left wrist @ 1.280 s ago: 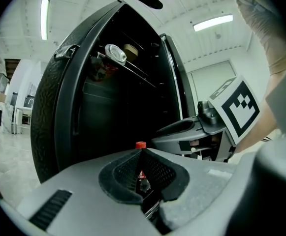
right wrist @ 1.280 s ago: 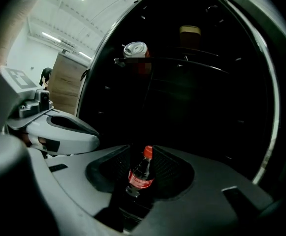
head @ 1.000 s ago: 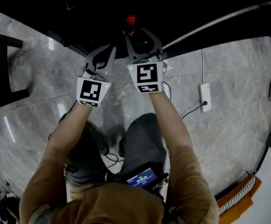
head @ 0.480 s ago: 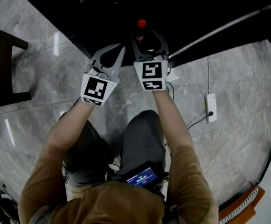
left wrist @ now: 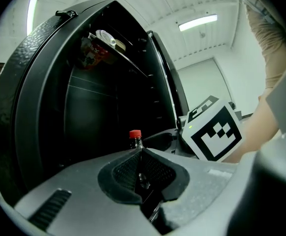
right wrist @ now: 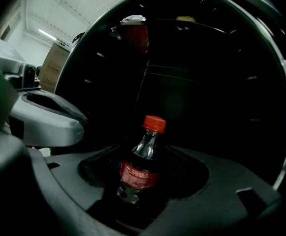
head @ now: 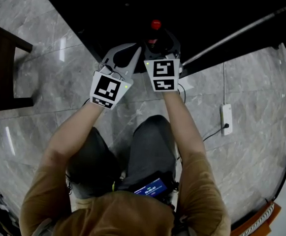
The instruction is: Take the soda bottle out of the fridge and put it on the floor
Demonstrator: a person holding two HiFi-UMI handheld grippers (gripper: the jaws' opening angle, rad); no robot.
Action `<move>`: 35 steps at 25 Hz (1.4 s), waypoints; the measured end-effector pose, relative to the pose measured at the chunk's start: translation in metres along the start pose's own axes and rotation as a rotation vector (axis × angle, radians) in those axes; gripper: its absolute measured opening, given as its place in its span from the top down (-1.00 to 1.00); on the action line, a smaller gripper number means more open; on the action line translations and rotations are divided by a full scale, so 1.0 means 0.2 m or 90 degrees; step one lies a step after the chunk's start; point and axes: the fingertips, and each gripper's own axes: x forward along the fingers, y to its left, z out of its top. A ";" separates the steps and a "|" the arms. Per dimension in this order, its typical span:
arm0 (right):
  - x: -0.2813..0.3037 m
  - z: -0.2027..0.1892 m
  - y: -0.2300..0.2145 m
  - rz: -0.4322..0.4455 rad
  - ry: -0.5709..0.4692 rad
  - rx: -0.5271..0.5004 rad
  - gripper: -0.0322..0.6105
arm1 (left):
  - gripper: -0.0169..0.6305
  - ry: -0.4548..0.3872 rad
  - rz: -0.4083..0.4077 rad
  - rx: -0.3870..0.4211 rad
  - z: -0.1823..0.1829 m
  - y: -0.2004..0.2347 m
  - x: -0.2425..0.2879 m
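Grey marble floor (head: 44, 73) is filling most of the head view, with the open black fridge (head: 123, 9) stretching across the top. Compared with a second ago, both arms are reaching farther forward. The marker cubes are now sitting at the fridge's edge, and the white power strip (head: 226, 119) is showing lower and farther right in the picture. The right gripper (head: 162, 37) is inside the fridge and its jaws are opening, standing much wider than they were a moment back. The soda bottle (right wrist: 139, 163) is standing upright between them, low in the fridge with its red cap up, and the pads are not seeming to press on it. The left gripper (left wrist: 142, 154) is hovering just beside the right one, its jaws meeting with nothing between them.

Darkness is swallowing most of the fridge interior. The bottle's base is hiding behind the right gripper's jaws, so what it is standing on is not showing, and from the head view only its cap is peeking out. A red container with a pale lid (right wrist: 133, 31) is sitting dimly on an upper shelf. Dark furniture (head: 5, 68) is being cut off at the left edge.
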 end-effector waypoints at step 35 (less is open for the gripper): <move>0.05 -0.04 -0.01 -0.022 -0.005 0.051 -0.01 | 0.94 -0.010 0.017 0.001 0.07 -0.01 -0.06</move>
